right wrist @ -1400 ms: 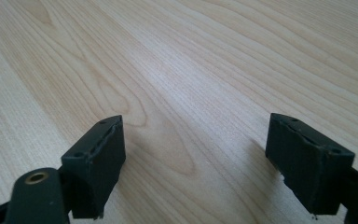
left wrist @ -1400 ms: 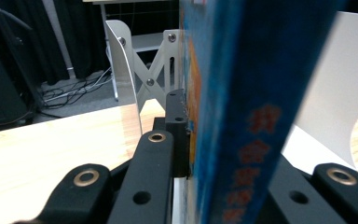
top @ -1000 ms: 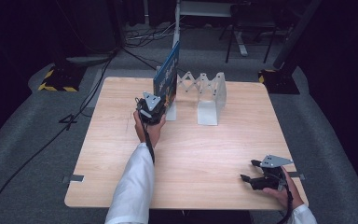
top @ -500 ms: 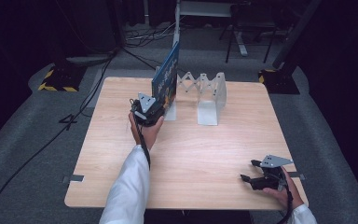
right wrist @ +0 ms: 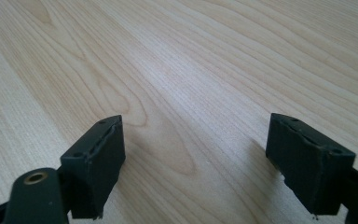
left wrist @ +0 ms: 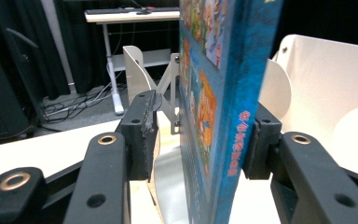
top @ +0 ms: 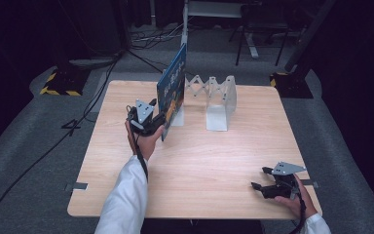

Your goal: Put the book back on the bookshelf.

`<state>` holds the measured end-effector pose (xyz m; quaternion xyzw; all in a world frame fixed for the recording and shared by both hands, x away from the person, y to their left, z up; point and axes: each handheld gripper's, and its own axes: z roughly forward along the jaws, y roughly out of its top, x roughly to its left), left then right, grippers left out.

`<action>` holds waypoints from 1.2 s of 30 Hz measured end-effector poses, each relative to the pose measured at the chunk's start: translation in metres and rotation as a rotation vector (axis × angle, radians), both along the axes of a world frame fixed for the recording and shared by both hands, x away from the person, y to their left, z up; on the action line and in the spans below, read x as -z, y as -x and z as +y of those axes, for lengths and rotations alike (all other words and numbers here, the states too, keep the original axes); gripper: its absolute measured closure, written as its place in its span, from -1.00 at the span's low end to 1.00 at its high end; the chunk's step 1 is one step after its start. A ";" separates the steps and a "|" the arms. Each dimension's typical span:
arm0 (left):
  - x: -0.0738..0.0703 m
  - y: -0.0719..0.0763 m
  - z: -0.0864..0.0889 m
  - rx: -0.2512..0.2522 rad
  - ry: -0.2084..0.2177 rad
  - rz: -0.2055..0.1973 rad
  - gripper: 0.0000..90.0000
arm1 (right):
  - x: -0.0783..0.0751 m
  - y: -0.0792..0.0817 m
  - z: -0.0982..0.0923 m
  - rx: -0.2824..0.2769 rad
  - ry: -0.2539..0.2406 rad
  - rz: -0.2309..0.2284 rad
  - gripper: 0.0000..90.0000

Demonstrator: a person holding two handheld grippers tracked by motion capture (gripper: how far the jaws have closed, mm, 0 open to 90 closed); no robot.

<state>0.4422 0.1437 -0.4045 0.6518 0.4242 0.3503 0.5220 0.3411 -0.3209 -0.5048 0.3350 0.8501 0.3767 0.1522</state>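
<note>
Left gripper fingers, just opening, straddle the book beside the white rack; right gripper gapes empty.

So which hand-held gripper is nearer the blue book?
The left hand-held gripper. Its jaws, just opening, straddle the upright book in the white rack, with a gap at one pad. The right hand-held gripper sits open at the table's near right corner, far from it.

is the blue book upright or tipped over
Upright: the blue book stands on its edge in the white rack, spine towards the left tool.
</note>
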 end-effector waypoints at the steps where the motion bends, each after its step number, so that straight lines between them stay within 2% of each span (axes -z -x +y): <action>1: -0.001 0.002 0.002 0.004 -0.007 -0.007 0.18 | 0.000 0.000 0.000 0.001 -0.001 0.002 -0.56; 5: -0.007 0.012 0.010 0.038 -0.001 -0.022 0.10 | 0.000 0.000 0.000 0.000 0.000 0.001 -0.56; 9: -0.011 0.019 0.014 0.048 -0.028 -0.032 0.06 | 0.000 0.000 0.000 0.002 0.000 0.002 -0.56; 11: -0.014 0.026 0.019 0.071 -0.053 -0.031 0.03 | 0.000 0.000 0.000 0.002 0.000 0.002 -0.56; 13: -0.015 0.028 0.020 0.086 -0.057 -0.027 -0.01 | 0.000 0.000 0.000 0.002 -0.001 0.002 -0.56; 15: -0.017 0.034 0.023 0.097 -0.072 -0.020 -0.03 | 0.000 0.000 0.000 0.003 0.000 0.001 -0.56; 16: -0.018 0.038 0.026 0.120 -0.069 -0.009 -0.05 | 0.000 0.000 0.000 0.004 0.000 0.001 -0.56; 17: -0.018 0.038 0.026 0.120 -0.069 -0.009 -0.07 | 0.000 0.000 0.000 0.004 0.000 0.001 -0.56; 18: -0.019 0.042 0.028 0.136 -0.103 0.004 -0.10 | 0.000 0.000 0.000 0.006 0.000 0.003 -0.56; 19: -0.019 0.042 0.028 0.136 -0.103 0.004 -0.12 | 0.000 0.000 0.000 0.006 0.000 0.003 -0.56; 21: -0.020 0.049 0.029 0.153 -0.151 0.011 -0.14 | 0.000 0.000 0.000 0.007 0.001 0.003 -0.56; 24: -0.021 0.053 0.031 0.166 -0.159 0.015 -0.21 | -0.001 0.000 0.001 0.009 0.003 0.005 -0.56; 26: -0.022 0.058 0.034 0.177 -0.176 0.036 -0.28 | -0.001 0.000 0.001 0.011 0.003 0.005 -0.56; 28: -0.020 0.063 0.035 0.177 -0.191 0.041 -0.29 | -0.001 0.000 0.001 0.013 0.002 0.005 -0.56; 36: -0.010 0.074 0.038 0.234 -0.246 0.091 -0.39 | -0.001 0.000 0.000 0.017 0.007 0.007 -0.56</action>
